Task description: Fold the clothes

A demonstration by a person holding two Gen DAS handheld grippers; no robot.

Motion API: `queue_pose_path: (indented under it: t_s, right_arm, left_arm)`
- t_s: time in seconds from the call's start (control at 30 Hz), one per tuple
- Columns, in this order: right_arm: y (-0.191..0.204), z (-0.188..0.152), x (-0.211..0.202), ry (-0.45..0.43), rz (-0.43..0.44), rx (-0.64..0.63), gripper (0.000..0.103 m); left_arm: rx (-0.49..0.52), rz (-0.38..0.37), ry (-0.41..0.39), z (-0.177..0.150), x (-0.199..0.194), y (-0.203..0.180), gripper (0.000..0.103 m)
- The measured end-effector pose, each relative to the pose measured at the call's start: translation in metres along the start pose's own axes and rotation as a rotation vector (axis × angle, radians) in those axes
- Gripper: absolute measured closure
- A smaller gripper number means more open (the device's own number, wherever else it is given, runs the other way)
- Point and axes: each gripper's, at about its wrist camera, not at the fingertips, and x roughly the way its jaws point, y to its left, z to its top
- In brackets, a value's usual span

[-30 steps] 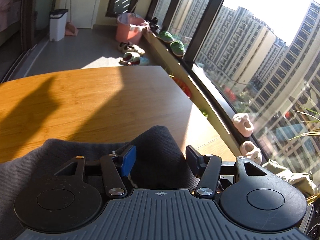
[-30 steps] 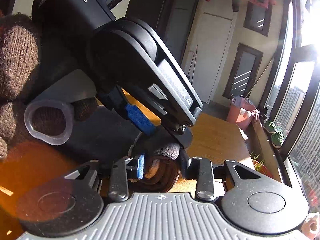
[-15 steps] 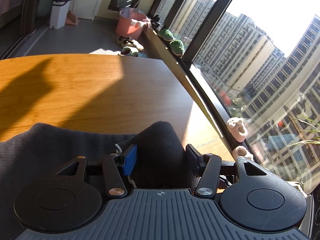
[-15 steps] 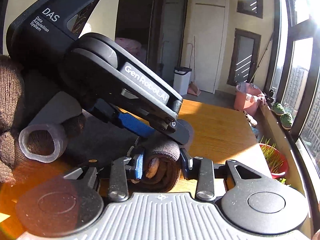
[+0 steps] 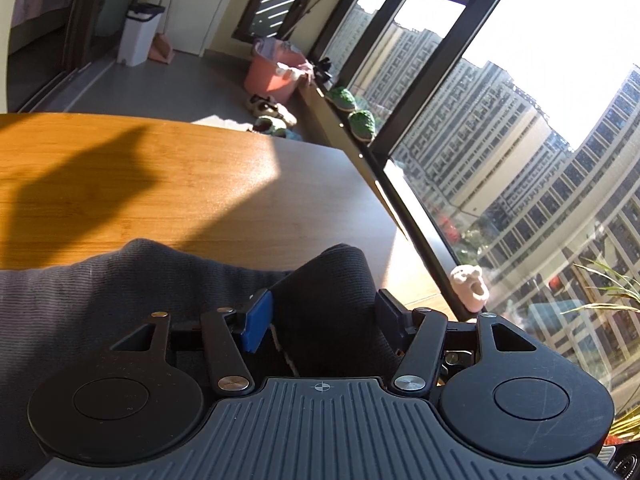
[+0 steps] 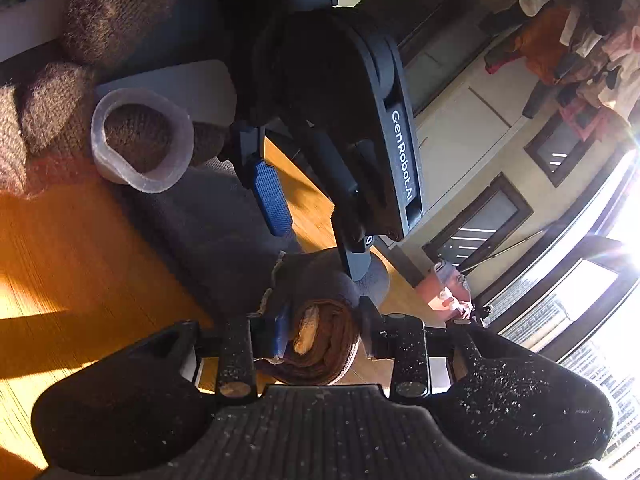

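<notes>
Left wrist view first: the wooden desk fills the frame, half in sun and half in shadow, and the dark grey garment lies spread across its near side, running off to my left. From there I work inward. A raised fold of that cloth stands between the fingers of my left tongs, blue pad on one side, black pad on the other, both pressed into the fabric, so I read the left tongs as clamped on the garment's edge.

Right wrist view shows the same thing from the other side. My right tongs are closed on a thick bunch, grey outside with brown knit layers showing inside the roll. The left rig looms close above, one finger touching that same bunch, and my gloved left hand wraps its handle.

So both grips sit near each other on one edge. My judgement: this is a carry-over fold, and the way to do it well is to keep both clamps firm, lift together at equal height so the edge stays straight, and lay it down flat on the desk rather than dragging. The bunch in the right tongs looks bulky; I guess it may slip or twist if I pull sideways, so I move slowly and keep tension even.
</notes>
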Motion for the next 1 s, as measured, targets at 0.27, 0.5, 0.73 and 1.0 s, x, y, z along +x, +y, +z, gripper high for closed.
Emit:
queue_pose_path:
  t_s: [0.27,0.5,0.73,1.0]
  right_arm:
    - [-0.065,-0.016,-0.020,-0.014,0.275,0.446,0.063]
    - [-0.128,-0.061,0.027,0.054,0.328,0.972,0.049]
    - [-0.114,-0.070,0.027,0.087,0.248,1.024,0.049]
    - [-0.129,-0.074,0.002,0.035,0.278,1.072,0.033]
  left_arm:
    - [0.041,0.077,-0.047,-0.006,-0.009,0.014,0.034]
    - [0.037,0.151,-0.034,-0.019,-0.010,0.024,0.043]
    - [0.061,0.150,-0.049,-0.022,-0.015,0.021,0.042]
    - [0.052,0.128,-0.053,-0.026,-0.017,0.025,0.040]
